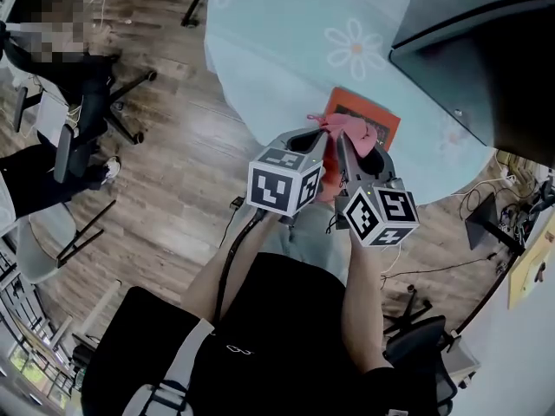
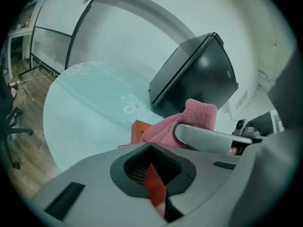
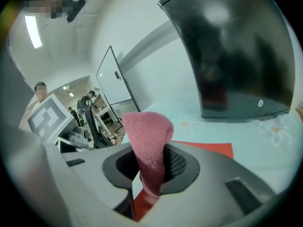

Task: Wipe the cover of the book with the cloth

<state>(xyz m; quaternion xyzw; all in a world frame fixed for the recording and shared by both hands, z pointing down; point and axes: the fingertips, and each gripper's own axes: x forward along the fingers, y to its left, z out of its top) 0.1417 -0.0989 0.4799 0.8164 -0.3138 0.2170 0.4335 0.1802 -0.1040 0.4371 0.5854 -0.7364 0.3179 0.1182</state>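
Your right gripper [image 3: 150, 178] is clamped on the pink cloth [image 3: 147, 145], which stands up from its jaws; your left gripper [image 2: 155, 186] pinches a red sliver, apparently the orange book's [image 1: 386, 121] edge; only the head view shows that book lying at the daisy-print table's [image 1: 286, 59] near rim, the cloth bunched over it.

a round table [image 1: 269, 68], pale blue with daisies, bears a dark box [image 1: 486, 50] — office chairs [image 1: 419, 345] on the wood floor [image 1: 182, 180].
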